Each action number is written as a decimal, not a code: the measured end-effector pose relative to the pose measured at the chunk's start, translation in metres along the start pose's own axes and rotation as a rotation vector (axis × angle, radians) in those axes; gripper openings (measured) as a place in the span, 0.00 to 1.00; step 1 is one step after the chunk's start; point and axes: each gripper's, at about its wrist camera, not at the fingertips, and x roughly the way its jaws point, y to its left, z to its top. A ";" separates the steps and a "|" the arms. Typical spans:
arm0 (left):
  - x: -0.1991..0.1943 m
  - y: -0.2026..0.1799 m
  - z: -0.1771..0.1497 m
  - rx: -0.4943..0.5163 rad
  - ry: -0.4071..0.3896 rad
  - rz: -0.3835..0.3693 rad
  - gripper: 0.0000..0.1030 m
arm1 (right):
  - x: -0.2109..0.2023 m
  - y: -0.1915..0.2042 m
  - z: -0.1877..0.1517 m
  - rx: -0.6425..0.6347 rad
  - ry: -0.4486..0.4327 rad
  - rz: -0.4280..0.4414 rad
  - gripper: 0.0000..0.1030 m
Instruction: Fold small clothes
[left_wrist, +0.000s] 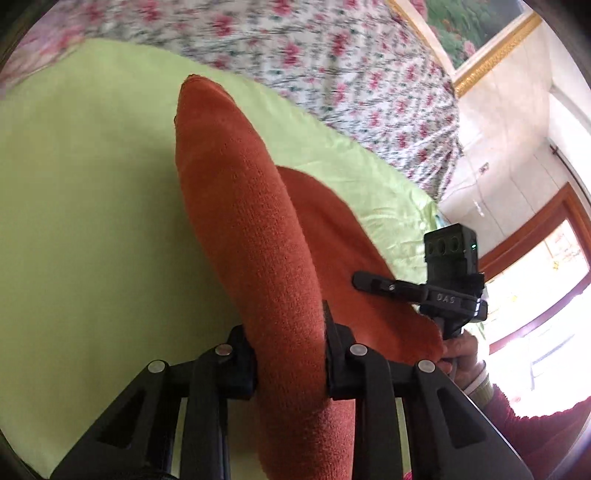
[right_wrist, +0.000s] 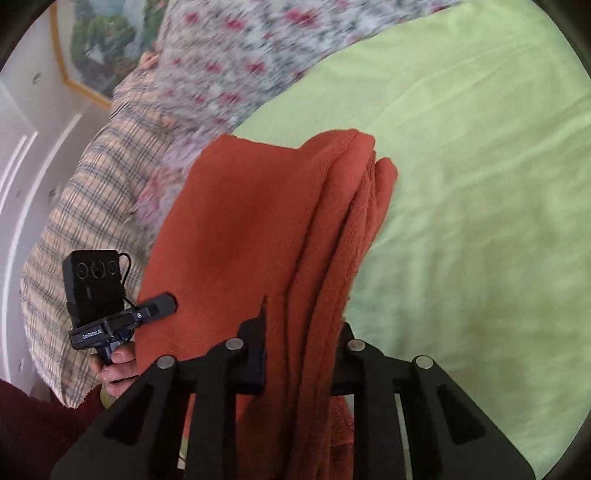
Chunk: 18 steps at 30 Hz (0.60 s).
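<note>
Below, a green sheet (left_wrist: 92, 184); each claw (left_wrist: 288, 354) (right_wrist: 301, 354) clamps the orange cloth (left_wrist: 243, 206).

The floral fabric (left_wrist: 332, 55) beyond the green sheet (left_wrist: 74, 184) is smeared by motion blur in both wrist views, so its pattern is unclear. The rust-red cloth (left_wrist: 251, 221) hides the fingertips of the left gripper (left_wrist: 288, 332), and in the right wrist view it likewise covers the tips of the right gripper (right_wrist: 301, 350). The cloth's lower end is cut off by the bottom edge. The framed picture (right_wrist: 99, 44) is cropped by the lens rim.
</note>
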 end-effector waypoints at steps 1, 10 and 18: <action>-0.004 0.007 -0.006 -0.015 0.002 0.010 0.25 | 0.005 0.005 -0.004 -0.006 0.009 0.006 0.22; 0.000 0.053 -0.030 -0.176 -0.019 0.060 0.48 | 0.028 0.009 -0.018 -0.007 0.079 -0.117 0.38; 0.002 0.080 0.012 -0.231 -0.100 0.146 0.60 | -0.003 0.019 0.018 -0.030 -0.084 -0.282 0.56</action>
